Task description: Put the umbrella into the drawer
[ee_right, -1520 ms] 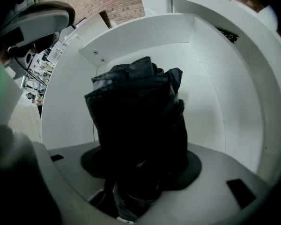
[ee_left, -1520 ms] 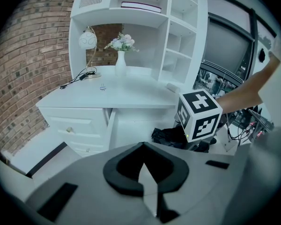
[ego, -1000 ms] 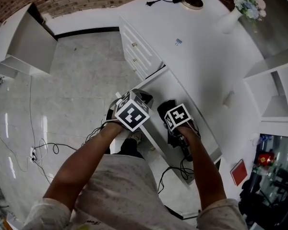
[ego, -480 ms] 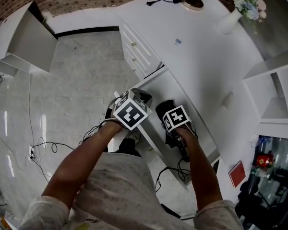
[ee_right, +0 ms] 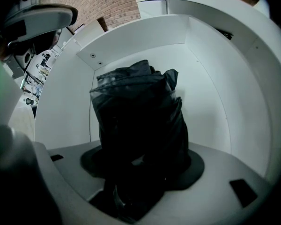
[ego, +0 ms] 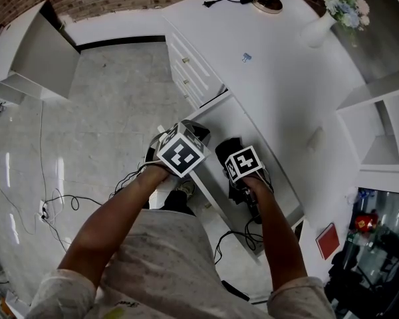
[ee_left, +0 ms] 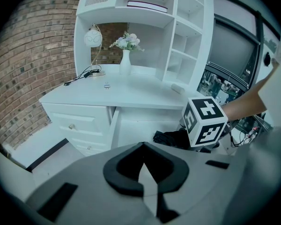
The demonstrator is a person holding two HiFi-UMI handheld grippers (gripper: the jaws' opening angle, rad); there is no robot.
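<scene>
A black folded umbrella is clamped between the jaws of my right gripper, which is shut on it. It hangs inside the open white drawer, with the drawer walls around it. In the head view the umbrella shows as a dark bundle in the pulled-out drawer, just ahead of the right gripper. My left gripper hovers beside the drawer's outer side. Its jaws are shut on nothing. The left gripper view catches the umbrella under the right gripper's marker cube.
The white desk carries a vase of flowers, a lamp base with a cable and a small clip. Closed drawers stand left of the open one. Cables lie on the tiled floor.
Both grippers have drifted only slightly. The right gripper still holds the umbrella inside the drawer.
</scene>
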